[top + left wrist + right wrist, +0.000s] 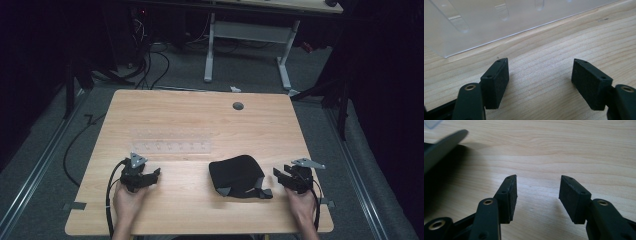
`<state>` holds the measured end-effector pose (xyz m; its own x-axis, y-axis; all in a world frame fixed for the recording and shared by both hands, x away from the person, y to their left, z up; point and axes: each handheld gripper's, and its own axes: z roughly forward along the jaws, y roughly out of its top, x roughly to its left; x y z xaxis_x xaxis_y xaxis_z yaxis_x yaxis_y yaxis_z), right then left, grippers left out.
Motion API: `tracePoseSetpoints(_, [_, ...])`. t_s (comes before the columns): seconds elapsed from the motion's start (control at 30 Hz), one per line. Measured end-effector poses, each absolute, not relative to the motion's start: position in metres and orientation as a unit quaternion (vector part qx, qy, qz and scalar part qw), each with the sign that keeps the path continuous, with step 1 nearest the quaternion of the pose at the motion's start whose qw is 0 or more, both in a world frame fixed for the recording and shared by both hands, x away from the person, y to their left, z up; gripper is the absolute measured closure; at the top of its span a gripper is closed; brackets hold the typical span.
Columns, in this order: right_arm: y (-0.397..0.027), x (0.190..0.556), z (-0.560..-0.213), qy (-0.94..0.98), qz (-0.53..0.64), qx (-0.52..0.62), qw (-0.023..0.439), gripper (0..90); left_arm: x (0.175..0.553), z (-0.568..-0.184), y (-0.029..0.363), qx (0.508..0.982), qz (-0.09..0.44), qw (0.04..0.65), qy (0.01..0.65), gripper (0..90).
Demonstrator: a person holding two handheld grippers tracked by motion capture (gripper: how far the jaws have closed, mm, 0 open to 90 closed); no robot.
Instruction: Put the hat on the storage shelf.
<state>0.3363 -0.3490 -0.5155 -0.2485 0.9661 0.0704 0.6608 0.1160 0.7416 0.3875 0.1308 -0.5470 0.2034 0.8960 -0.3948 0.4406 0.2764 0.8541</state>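
Note:
A black fabric item (239, 175) with grey tabs, shaped like a cap, lies on the wooden table (200, 115) right of centre near the front. My right gripper (279, 176) rests on the table just right of it, jaws open and apart from it, with bare wood between them. In the right gripper view the gripper (537, 190) stands open and a dark edge of the black item (441, 147) shows at the upper left. My left gripper (153, 176) sits at the front left, open and holding nothing. Its jaws (540, 72) face a clear plastic plate (499, 20).
The clear plastic plate (171, 141) with a row of small marks lies flat left of centre. A grey cable hole (238, 106) is near the table's far edge. Behind the table stand a white desk frame (247, 47) and floor cables (150, 65).

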Motion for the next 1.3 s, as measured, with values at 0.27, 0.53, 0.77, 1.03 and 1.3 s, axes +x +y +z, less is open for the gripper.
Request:
tracePoseSetpoints(0.27, [-0.346,0.322,-0.503,0.709,0.384,0.551,0.217,51.6,0.387,-0.547,0.131,0.562,0.213,0.534,0.594,30.6])
tracePoseSetpoints(0.53, [-0.332,0.306,-0.487,0.716,0.409,0.523,0.217,51.1,0.387,-0.547,0.131,0.562,0.213,0.534,0.594,30.6])
tracePoseSetpoints(0.77, [-0.319,0.300,-0.480,0.727,0.416,0.500,0.219,49.3,0.387,-0.547,0.131,0.562,0.213,0.534,0.594,30.6])
tracePoseSetpoints(1.03, [-0.307,0.302,-0.482,0.737,0.426,0.487,0.194,48.3,0.387,-0.547,0.131,0.563,0.213,0.534,0.593,30.2])
tracePoseSetpoints(1.3, [-0.296,0.308,-0.489,0.749,0.421,0.481,0.174,47.3,0.387,-0.547,0.131,0.563,0.213,0.534,0.594,30.2])
